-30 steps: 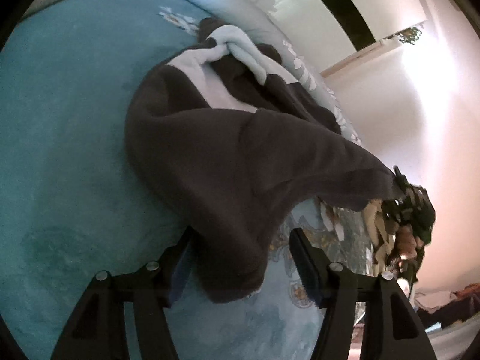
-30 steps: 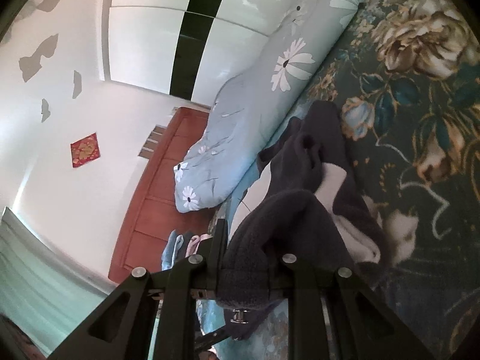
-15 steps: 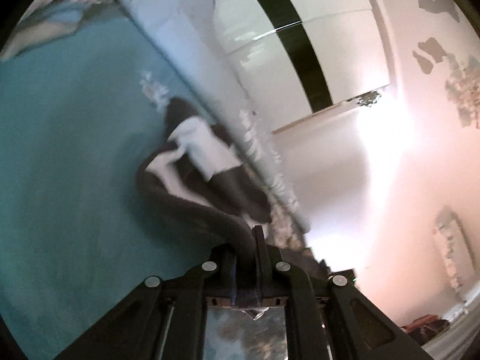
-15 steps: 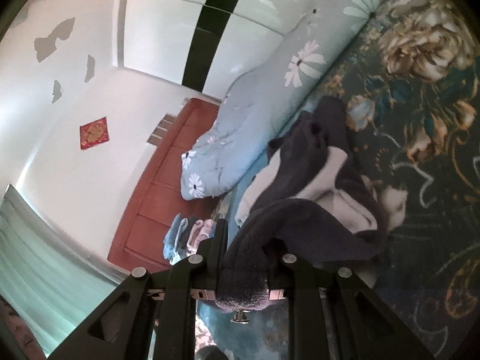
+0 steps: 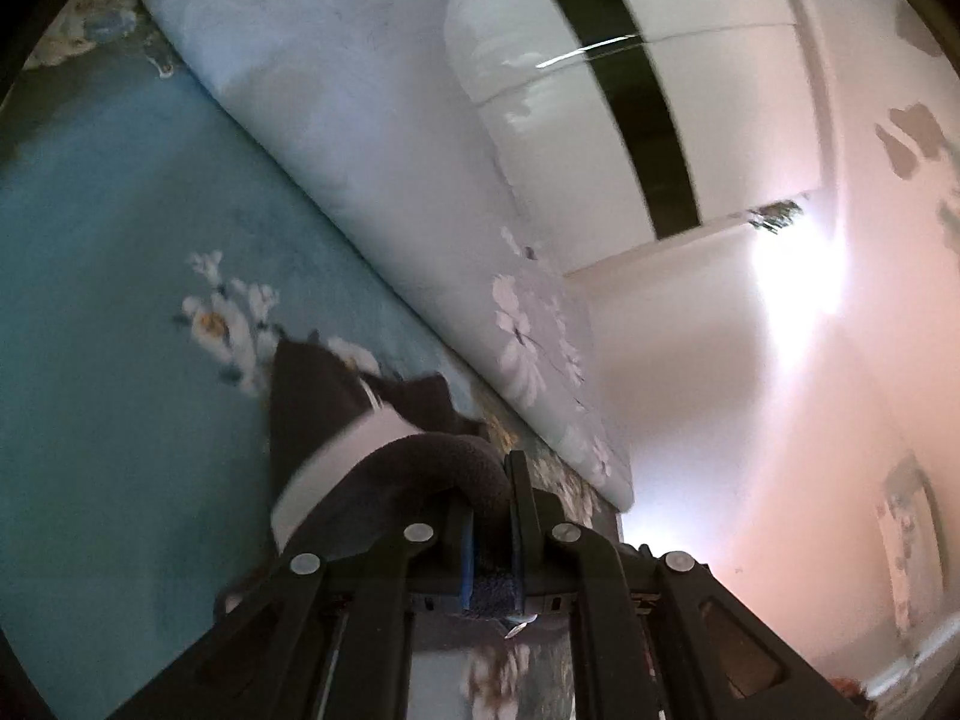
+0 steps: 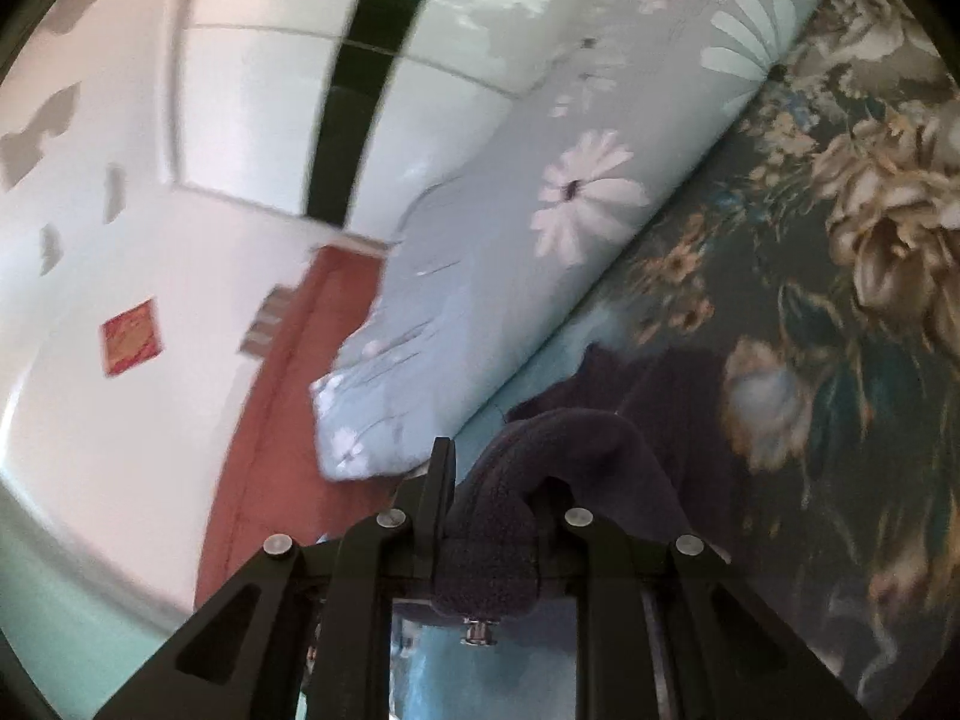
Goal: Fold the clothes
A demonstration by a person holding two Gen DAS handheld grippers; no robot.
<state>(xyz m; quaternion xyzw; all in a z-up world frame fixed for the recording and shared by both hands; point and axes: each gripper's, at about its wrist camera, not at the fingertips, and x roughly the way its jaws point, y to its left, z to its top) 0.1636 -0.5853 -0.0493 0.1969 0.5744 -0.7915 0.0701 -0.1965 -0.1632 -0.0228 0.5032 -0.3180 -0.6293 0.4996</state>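
A: Jaws first. The left gripper (image 5: 492, 531) has its jaws pinched nearly together on a thick roll of the dark fleece garment (image 5: 312, 402), and the right gripper (image 6: 489, 516) has its jaws clamped on another bunched fold of the same garment (image 6: 600, 432).

B: Much is lost, though. Both views are blurred, and each gripper's own frame blocks the lower part of the garment, so its full outline cannot be made out.

A: From the left wrist, a dark panel with a pale white patch (image 5: 354, 450) runs up and away from the jaws over the teal bedspread (image 5: 108, 312). Its far edge ends near a white flower print.

B: So the long axis there runs roughly away from the camera, from the jaws toward the rolled pale blue duvet (image 5: 372, 180). In the right view the fabric trails off to the right onto the darker floral part of the bedspread (image 6: 840, 300).

A: Any writing?

B: Only a red square wall hanging (image 6: 131, 343) beside the reddish-brown headboard (image 6: 276, 396), too blurred to read. No label shows on the garment.
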